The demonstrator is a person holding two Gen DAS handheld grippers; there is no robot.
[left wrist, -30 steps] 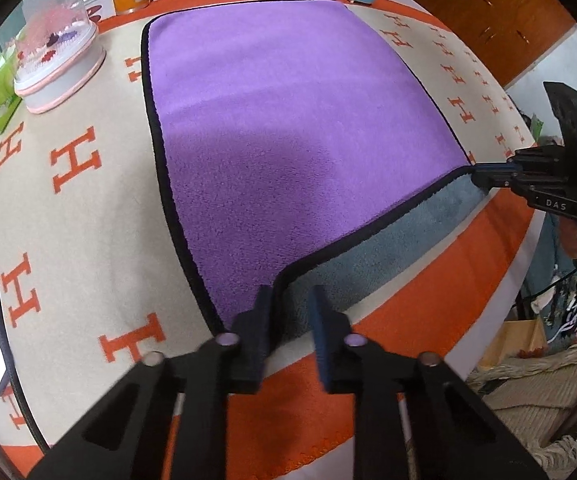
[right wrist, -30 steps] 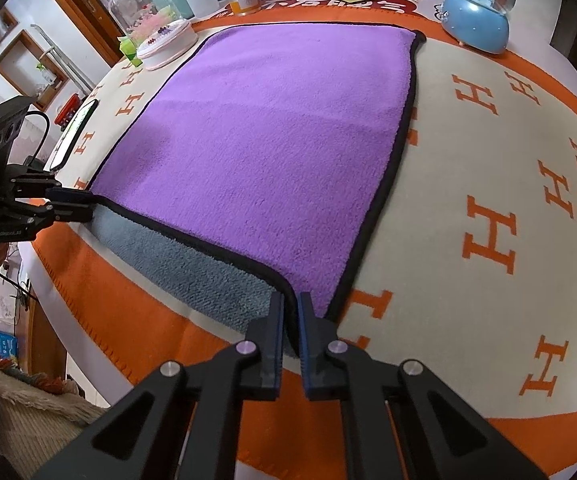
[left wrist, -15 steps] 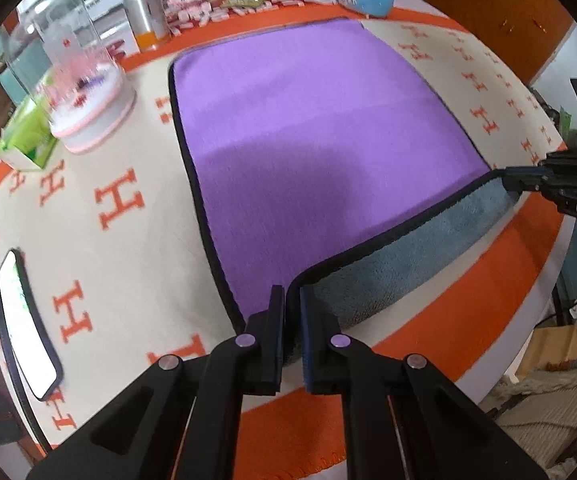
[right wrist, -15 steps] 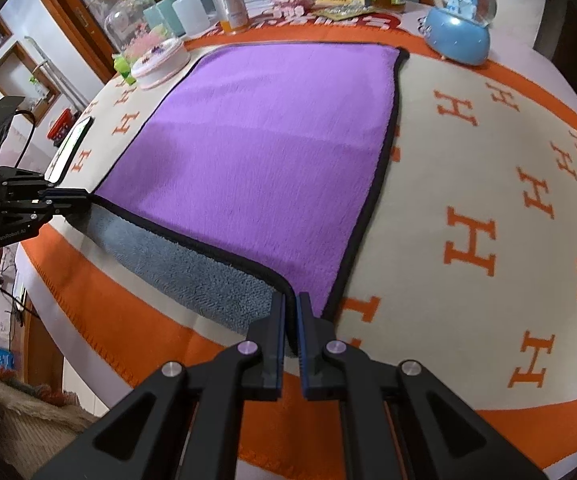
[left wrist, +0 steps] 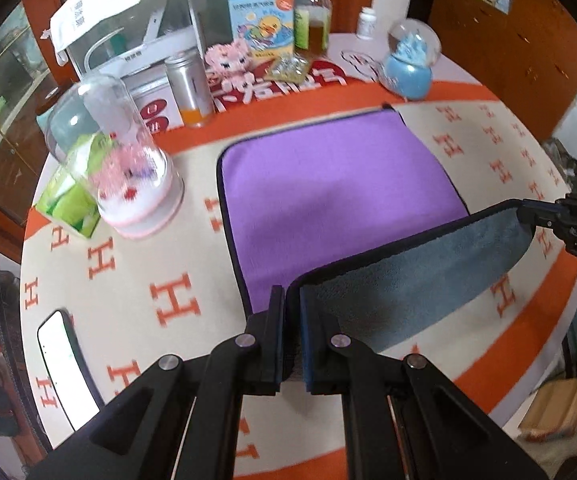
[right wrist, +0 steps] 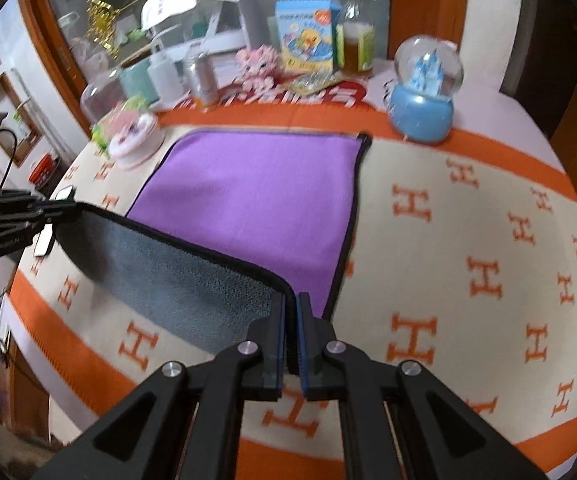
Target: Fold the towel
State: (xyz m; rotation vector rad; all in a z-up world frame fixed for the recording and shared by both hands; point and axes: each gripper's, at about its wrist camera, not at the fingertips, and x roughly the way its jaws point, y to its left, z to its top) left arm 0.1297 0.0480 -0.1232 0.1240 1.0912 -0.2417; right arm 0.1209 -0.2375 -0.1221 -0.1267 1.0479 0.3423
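A purple towel (left wrist: 336, 184) with black trim and a grey underside (left wrist: 408, 280) lies on the table; it also shows in the right wrist view (right wrist: 256, 196). My left gripper (left wrist: 293, 300) is shut on the towel's near left corner. My right gripper (right wrist: 291, 308) is shut on the near right corner. Both corners are lifted, so the near edge hangs in the air with the grey underside (right wrist: 160, 264) facing me. The right gripper appears at the right of the left wrist view (left wrist: 528, 212), and the left gripper at the left of the right wrist view (right wrist: 64, 210).
The table wears a cream and orange cloth with H marks (right wrist: 484, 280). A blue snow globe (right wrist: 424, 100), a glass dome on a pink base (left wrist: 128, 184), a metal can (left wrist: 190, 88), a tissue box (left wrist: 72, 200) and bottles stand along the far side. A phone (left wrist: 66, 364) lies at the left.
Both grippers have risen and carried the towel's near edge up off the table; more grey underside shows. The left gripper went from open to shut on its corner.
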